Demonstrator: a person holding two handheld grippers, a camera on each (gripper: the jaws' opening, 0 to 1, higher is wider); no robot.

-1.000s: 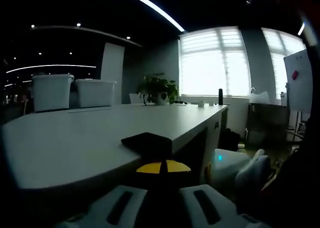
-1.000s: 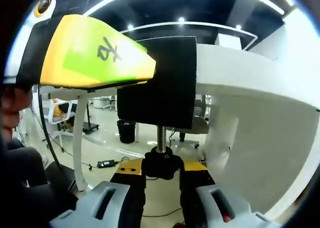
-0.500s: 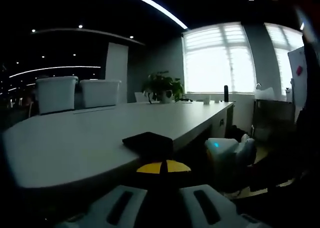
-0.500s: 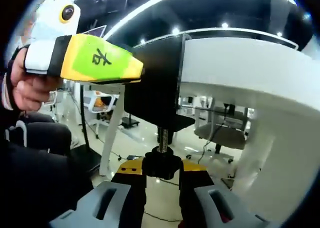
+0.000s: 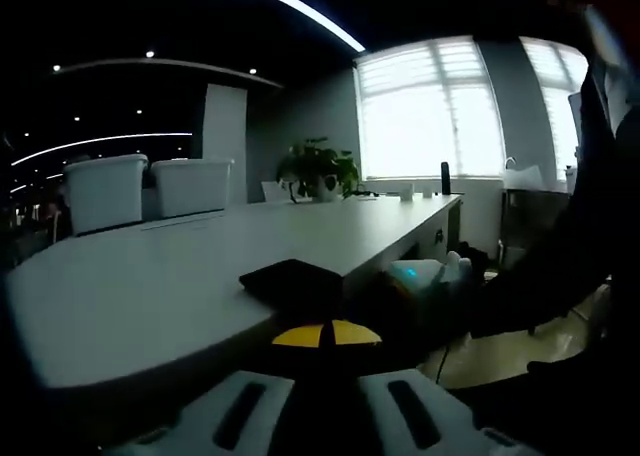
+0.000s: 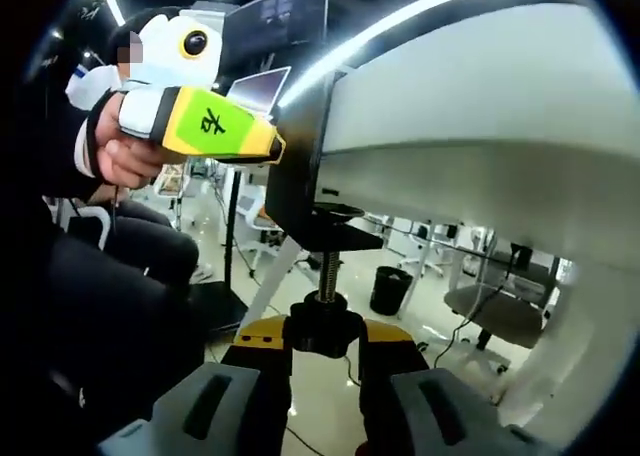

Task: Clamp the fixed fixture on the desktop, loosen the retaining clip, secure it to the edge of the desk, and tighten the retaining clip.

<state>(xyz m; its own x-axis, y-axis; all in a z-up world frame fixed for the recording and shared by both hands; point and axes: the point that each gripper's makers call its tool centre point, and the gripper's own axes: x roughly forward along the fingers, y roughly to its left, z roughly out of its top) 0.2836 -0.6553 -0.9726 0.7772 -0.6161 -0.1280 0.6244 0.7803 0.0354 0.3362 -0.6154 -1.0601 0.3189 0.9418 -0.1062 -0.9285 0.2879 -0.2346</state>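
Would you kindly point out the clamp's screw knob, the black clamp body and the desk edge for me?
screw knob (image 6: 322,328), right gripper view, its black round body between the tongs.
black clamp body (image 6: 297,181), right gripper view, its vertical side plate.
desk edge (image 6: 480,121), right gripper view, the white rim's face.

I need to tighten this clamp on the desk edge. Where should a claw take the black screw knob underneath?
Grip the knob across its round sides, coming from below along the screw, which hangs straight down under the clamp. The right claw already sits this way, pads either side, probably ready to twist.
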